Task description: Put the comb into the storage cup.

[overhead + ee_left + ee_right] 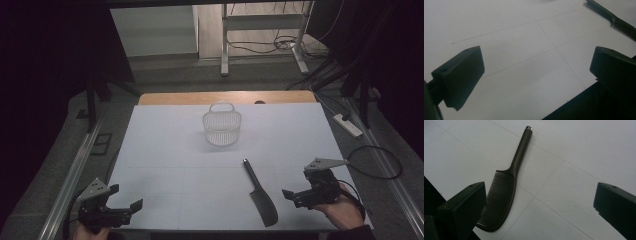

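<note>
Approach step: my right gripper [295, 195], jaws apart and empty, hovers just beside the dark comb [261, 192] lying flat on the counter [165, 150]. I judge the next move needs closing on its handle. Left gripper [125, 207] idles, jaws apart.

No text, label, brand, number or sign can be read anywhere: the comb [506, 192], the basket [222, 127] and the white bench [165, 145] top all look plain and unmarked.
</note>
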`<state>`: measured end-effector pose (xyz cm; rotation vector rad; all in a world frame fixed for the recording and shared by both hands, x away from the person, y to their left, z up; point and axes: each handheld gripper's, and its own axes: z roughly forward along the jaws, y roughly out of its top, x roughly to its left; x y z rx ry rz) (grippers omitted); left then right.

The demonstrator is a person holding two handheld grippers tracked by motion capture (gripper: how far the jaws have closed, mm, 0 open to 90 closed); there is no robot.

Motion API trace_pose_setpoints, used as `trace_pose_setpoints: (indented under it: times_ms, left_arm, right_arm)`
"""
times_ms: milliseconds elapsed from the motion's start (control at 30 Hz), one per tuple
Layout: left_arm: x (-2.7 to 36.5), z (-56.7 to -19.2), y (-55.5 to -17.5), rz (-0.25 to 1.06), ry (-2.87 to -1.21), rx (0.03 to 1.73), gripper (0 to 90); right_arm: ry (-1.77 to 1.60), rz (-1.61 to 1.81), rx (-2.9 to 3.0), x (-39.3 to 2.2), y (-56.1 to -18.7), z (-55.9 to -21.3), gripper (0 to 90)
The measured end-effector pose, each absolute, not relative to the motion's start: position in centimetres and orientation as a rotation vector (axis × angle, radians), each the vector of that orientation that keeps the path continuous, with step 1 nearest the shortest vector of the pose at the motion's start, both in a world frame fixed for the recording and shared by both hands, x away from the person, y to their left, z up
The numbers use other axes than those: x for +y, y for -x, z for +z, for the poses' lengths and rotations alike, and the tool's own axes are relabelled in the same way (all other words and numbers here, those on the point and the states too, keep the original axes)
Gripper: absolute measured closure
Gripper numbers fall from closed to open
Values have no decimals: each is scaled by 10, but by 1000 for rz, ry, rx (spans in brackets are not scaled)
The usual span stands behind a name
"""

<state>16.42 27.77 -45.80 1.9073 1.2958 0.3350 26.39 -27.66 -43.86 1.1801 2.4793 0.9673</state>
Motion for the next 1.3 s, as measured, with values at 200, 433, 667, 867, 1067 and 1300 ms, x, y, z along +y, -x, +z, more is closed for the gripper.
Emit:
trace_pose_setpoints:
  times_ms: [200, 433, 667, 867, 1067, 1300]
  left_arm:
    - [277, -458, -165, 335, -1914, 1297, 3]
    - [276, -458, -165, 331, -1929, 1293, 5]
    - [276, -458, -166, 328, -1929, 1293, 6]
    - [276, -458, -166, 324, -1929, 1293, 6]
    - [276, -459, -166, 322, -1931, 1292, 7]
    - [276, -459, -166, 319, -1936, 1287, 8]
  right_arm:
    - [-1152, 965, 2514, -266, -269, -440, 0]
    - [-1154, 928, 2532, -257, -276, -441, 0]
    - [-1147, 910, 2559, -251, -282, -443, 0]
    - [-1126, 890, 2573, -246, -287, -444, 0]
    - [-1118, 870, 2581, -240, -292, -444, 0]
    - [-1105, 848, 2599, -232, -296, -445, 0]
